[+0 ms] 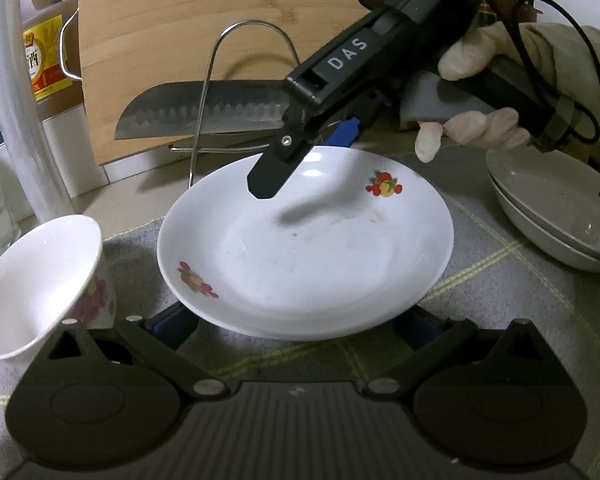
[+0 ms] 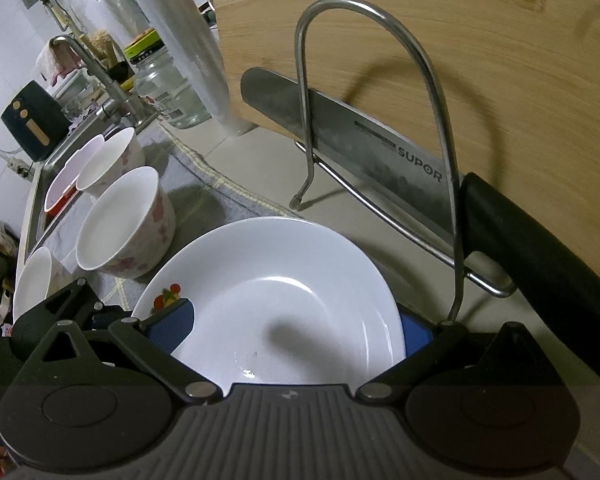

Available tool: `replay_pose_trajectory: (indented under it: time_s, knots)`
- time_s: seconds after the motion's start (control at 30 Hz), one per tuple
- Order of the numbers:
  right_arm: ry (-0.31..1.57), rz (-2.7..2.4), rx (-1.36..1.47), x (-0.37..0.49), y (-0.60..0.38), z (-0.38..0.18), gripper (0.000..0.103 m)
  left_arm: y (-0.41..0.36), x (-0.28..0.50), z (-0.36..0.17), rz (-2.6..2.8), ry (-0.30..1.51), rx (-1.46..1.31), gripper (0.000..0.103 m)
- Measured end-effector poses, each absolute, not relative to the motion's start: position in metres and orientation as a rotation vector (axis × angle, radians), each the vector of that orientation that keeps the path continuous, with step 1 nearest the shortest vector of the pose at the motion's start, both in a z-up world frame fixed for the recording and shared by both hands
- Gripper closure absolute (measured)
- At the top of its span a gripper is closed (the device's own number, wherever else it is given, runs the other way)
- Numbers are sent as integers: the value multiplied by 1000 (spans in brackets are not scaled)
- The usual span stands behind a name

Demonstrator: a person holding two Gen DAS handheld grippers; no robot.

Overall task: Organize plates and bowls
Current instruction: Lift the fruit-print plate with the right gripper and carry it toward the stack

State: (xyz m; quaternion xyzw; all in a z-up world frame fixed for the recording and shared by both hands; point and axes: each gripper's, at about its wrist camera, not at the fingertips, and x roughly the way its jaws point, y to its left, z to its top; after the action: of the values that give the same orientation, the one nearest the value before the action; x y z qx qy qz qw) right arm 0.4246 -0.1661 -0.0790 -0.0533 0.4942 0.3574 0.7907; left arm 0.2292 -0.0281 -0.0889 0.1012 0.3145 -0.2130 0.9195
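**Plate gripped at both rims, knife close behind**

Nearest us, our left hand-held gripper (image 1: 300, 326) is clamped on the near rim of the white shallow ceramic plate with fruit decals (image 1: 303, 240), over the grey checked cloth on the surface (image 1: 499, 280). Our right hand-held gripper (image 2: 290, 334) pinches the far rim. Uneven pulls could slip the glazed rim. Beyond, the steel kitchen knife (image 1: 204, 114) in its wire rack (image 1: 204, 92) risks a knock.

The right hand-held gripper (image 2: 288, 332) grips a white plate (image 2: 268, 280), near 2 bowls (image 2: 124, 224) and a knife (image 2: 359, 156).
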Motion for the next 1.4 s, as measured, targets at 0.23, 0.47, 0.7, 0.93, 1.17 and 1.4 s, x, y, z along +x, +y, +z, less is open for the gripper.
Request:
replay_pose_trajectory:
  time_s: [0.23,0.47,0.7,0.93,1.17,1.4]
  knots:
    - [1061,770,-132,419,-164,-78,0,-27,231,-89,-446,654,212,0]
    - [1058,771,-135,412,-164,-74,0,-26,228,-86,-447,651,216,0]
    - [1051,778,-134,399,-165,-67,0,-25,222,-78,-443,650,212,0]
    - [1042,782,-124,375,-170,-55,0,-24,214,-69,-442,657,214,0]
    - [1039,768,-117,344,-176,-46,0,-26,195,-58,-447,651,216,0]
    - [1020,760,-93,315,-186,-36,0,-32,171,-48,-463,641,256,0]
